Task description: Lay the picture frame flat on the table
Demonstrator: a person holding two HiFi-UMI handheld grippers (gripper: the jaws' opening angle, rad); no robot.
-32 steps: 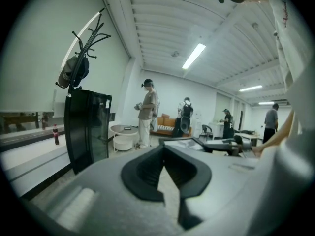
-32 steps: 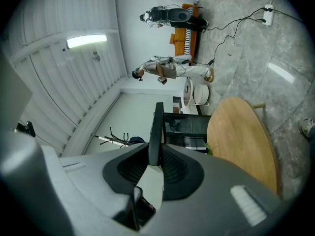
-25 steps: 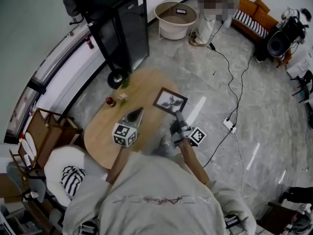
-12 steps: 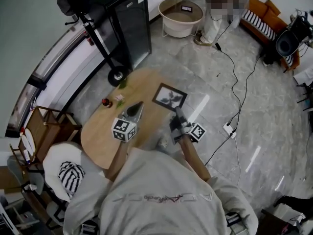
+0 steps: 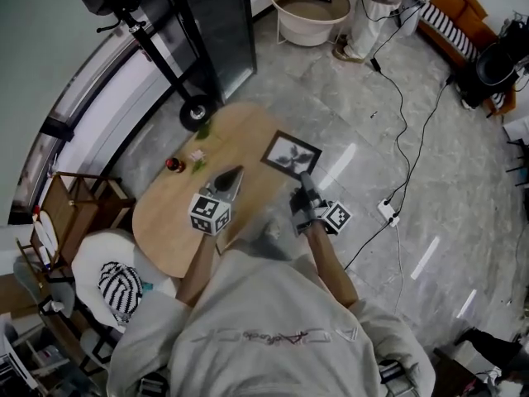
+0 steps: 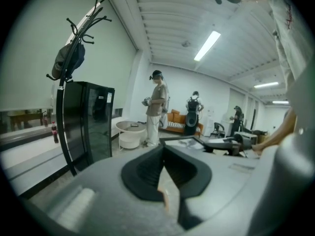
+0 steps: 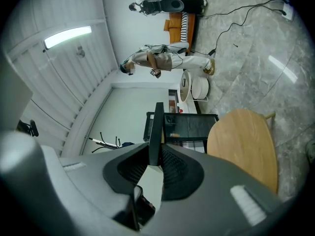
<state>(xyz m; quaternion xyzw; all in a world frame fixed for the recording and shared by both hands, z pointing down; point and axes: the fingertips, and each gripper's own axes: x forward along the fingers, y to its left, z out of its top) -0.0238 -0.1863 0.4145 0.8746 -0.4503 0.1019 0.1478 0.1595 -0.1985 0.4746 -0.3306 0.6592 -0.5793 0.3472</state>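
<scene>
Nearest the person's grey sweatshirt, both grippers reach out over the near half of the oval wooden table. The left gripper hovers above the table's middle, its jaws drawn together with nothing between them. The right gripper, toward the table's right rim, has its jaws clamped on the thin near edge of the picture frame, which its own view shows edge-on as a black strip. The picture frame lies face up at the table's far right rim; whether it rests on the tabletop cannot be told. On the table's far left side stand a small red bottle and a green item. Beyond the table's far end stands a black cabinet, and farther off a round white tub.
</scene>
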